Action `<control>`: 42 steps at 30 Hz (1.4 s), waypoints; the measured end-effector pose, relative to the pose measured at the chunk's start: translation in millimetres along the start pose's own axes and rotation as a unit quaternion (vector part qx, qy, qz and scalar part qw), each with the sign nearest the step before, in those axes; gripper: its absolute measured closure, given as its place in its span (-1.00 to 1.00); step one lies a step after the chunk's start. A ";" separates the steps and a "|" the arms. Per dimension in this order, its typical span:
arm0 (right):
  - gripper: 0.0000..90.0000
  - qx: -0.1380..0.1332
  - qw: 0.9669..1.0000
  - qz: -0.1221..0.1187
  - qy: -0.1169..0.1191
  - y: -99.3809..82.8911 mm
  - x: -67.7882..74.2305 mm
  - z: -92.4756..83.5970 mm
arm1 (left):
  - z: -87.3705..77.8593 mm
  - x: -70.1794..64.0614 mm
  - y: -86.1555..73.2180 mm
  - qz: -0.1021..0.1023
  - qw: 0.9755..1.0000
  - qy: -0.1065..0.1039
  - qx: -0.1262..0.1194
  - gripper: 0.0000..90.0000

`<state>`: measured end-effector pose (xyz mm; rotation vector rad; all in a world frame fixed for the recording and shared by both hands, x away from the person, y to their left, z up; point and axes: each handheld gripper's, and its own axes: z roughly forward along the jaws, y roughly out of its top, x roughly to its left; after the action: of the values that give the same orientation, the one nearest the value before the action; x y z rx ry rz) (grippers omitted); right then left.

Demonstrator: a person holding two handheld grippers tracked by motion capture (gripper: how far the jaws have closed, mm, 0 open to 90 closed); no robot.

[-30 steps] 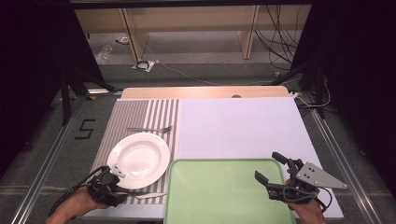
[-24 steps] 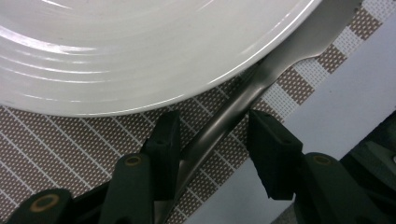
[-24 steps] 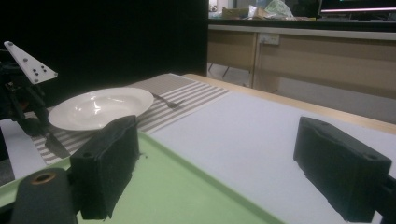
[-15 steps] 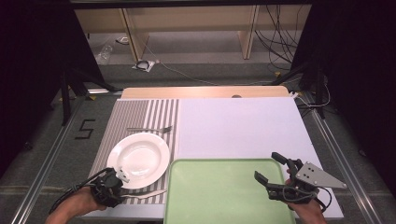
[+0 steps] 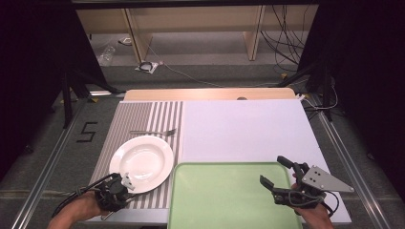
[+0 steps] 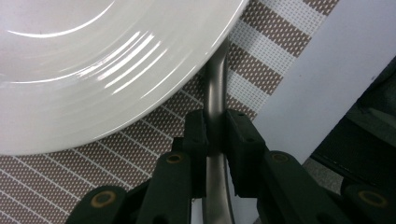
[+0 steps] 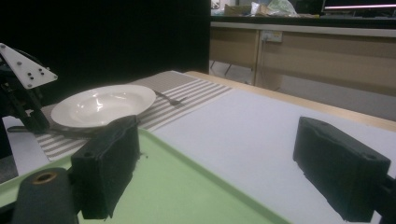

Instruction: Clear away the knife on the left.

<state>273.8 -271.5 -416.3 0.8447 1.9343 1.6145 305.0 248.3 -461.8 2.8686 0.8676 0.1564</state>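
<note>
A metal utensil handle (image 6: 215,93) lies on the striped placemat (image 6: 261,70), its far end tucked under the rim of the white plate (image 6: 93,70); whether it is a knife or a spoon is hard to tell. The left gripper (image 6: 215,135) has just been closing, and its jaws now pinch the handle. To lift it well, the person should draw it out level from under the plate without tipping the rim. The right gripper (image 5: 278,171) hovers wide open and empty over the green tray (image 5: 219,200).
</note>
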 end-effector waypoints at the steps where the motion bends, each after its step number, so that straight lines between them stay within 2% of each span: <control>1: -0.65 0.001 1.000 0.001 0.000 0.0 0.1 0.1 | 0.0 0.1 -0.1 -0.001 1.000 0.000 -0.001 0.74; 12: -0.65 0.003 1.000 0.002 0.000 -0.3 -0.2 0.2 | -1.4 0.1 -0.9 -0.012 1.000 -0.008 -0.003 0.75; 18: -0.65 0.003 1.000 0.002 0.001 -0.5 -0.2 0.6 | -8.3 -5.3 -0.8 -0.010 1.000 -0.019 -0.006 0.75; 21: -0.65 0.005 1.000 0.003 0.001 -0.5 -0.2 0.6 | -11.1 -6.2 -1.6 -0.010 1.000 -0.016 -0.005 0.75; 31: -0.65 0.008 1.000 0.001 0.004 -0.7 0.2 1.5 | -22.5 -12.7 -6.9 -0.007 0.999 -0.041 -0.018 0.75; 35: -0.65 0.008 1.000 0.000 0.005 -0.9 0.5 1.8 | -26.3 -14.9 -8.1 -0.007 0.999 -0.043 -0.021 0.75; 42: -0.65 0.011 1.000 -0.001 0.007 -0.9 0.7 2.4 | -36.0 -21.5 -6.6 -0.016 0.997 -0.050 -0.062 0.75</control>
<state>274.8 -269.5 -417.7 0.8431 1.9638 1.6052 278.6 245.5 -428.7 2.7207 0.8541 0.0605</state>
